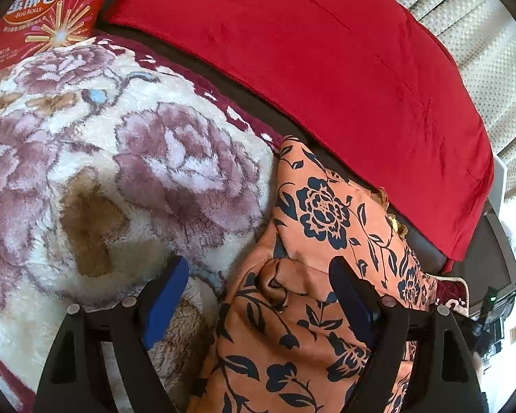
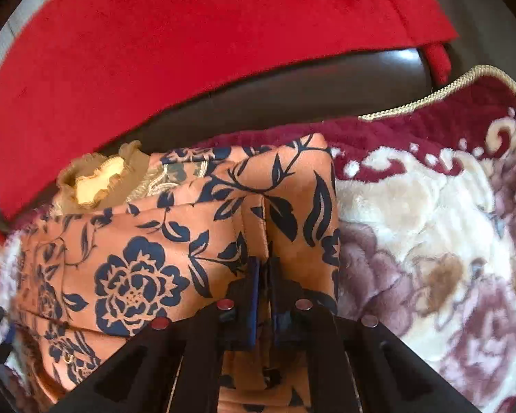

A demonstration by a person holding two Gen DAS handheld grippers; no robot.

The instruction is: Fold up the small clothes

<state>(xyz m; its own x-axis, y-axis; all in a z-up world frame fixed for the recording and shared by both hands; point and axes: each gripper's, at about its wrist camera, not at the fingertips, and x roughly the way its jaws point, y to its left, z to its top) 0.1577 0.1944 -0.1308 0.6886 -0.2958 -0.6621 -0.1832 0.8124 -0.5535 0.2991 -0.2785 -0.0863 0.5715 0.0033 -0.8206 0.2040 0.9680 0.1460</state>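
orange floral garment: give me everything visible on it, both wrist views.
The orange garment is soft, matte fabric printed with navy flowers, leaves and vines, with a pale yellow frilled trim at one end. It lies bunched and partly folded on the fleece floral blanket, its far edge near the red cushion. The right gripper is shut on a raised fold of it. The left gripper is open, one finger over the garment, the other over the blanket.

Two handheld grippers, the left gripper (image 1: 258, 275) and right gripper (image 2: 265, 268), each with matte black angular plastic arms with triangular cut-outs, small round silver or reddish metal fasteners, and fingers lined with blue pads (image 1: 165, 299).
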